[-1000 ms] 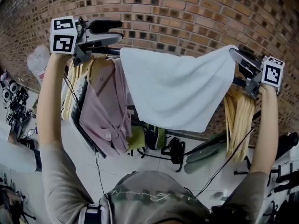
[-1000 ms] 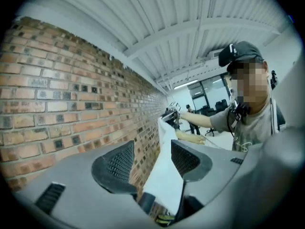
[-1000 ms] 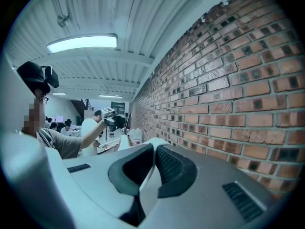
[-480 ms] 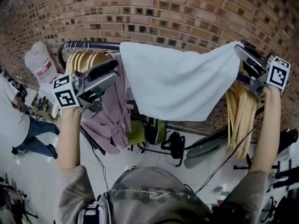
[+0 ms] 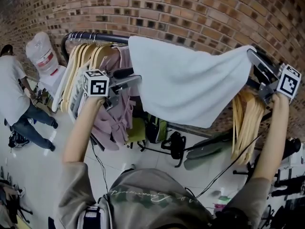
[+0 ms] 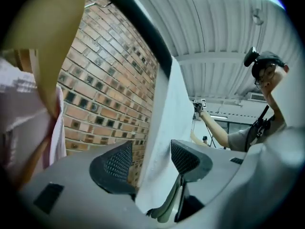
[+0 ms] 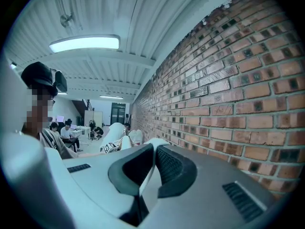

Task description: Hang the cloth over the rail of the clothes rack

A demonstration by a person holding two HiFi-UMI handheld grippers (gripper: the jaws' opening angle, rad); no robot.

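Head view: the cloth (image 5: 186, 87) lies draped over the rail (image 5: 95, 36), so the step is probably evening it out: draw the hanging left edge down gently, without dragging it off. Both arms reach up. The left gripper (image 5: 125, 80) points level at that edge, and the right gripper (image 5: 257, 63) is at the high corner.

Left gripper view: fingers (image 6: 116, 163) apart, cloth hanging between them, unpressed.

Right gripper view: fingers together, pinching the cloth.

Brick wall (image 5: 190, 8) ran behind, with a pale tiled floor (image 5: 43, 166) below, a ribbed metal ceiling (image 7: 157, 13) and lit strip light (image 7: 85, 43) overhead, and a dark doorway (image 7: 117, 112) at the hall's far end.
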